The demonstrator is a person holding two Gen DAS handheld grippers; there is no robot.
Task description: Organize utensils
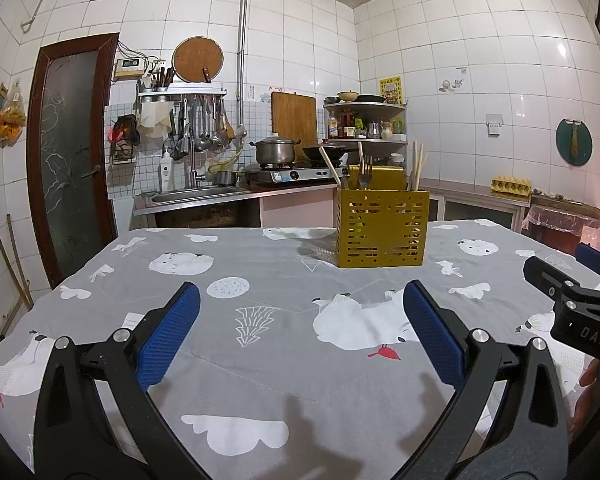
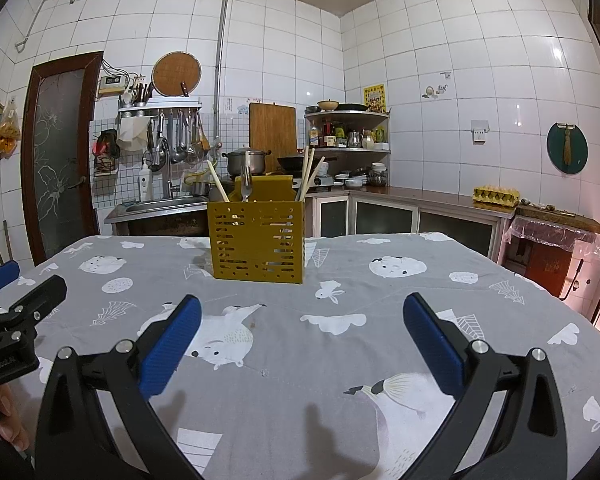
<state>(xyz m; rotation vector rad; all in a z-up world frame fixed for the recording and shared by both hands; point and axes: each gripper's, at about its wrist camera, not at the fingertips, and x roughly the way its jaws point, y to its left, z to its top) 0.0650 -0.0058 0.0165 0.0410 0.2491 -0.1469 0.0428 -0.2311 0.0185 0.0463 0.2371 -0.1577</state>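
Right now both grippers are empty and spread wide, w/ nothing between the pads. Your left gripper (image 1: 300,334) hangs low over the tablecloth (image 1: 260,280) near the front edge; your right gripper (image 2: 302,336) does the same, side by side w/ it.

Key relation: the yellow utensil caddy (image 1: 382,229) stands upright on the far half of the table, well apart from both sets of jaws. From the left gripper it lies ahead and to the right; from the right gripper it lies ahead and a bit left of centre (image 2: 256,240). So it sits roughly between your 2 hands, and I'd judge the right slightly better lined up. The utensils stand w/ long axes near vertical: a fork (image 1: 365,174) in the middle, chopsticks (image 1: 417,164) at the right end, a pale handle (image 1: 329,166) leaning out at the left end.

No loose utensils show on the cloth in either view, so the sorting looks done or nearly so.

View diffs: the left cam catches the right gripper's body at its right edge; the right cam catches the left gripper's body at its left edge. The right cam also shows the counter w/ the egg tray (image 2: 495,195) more fully.
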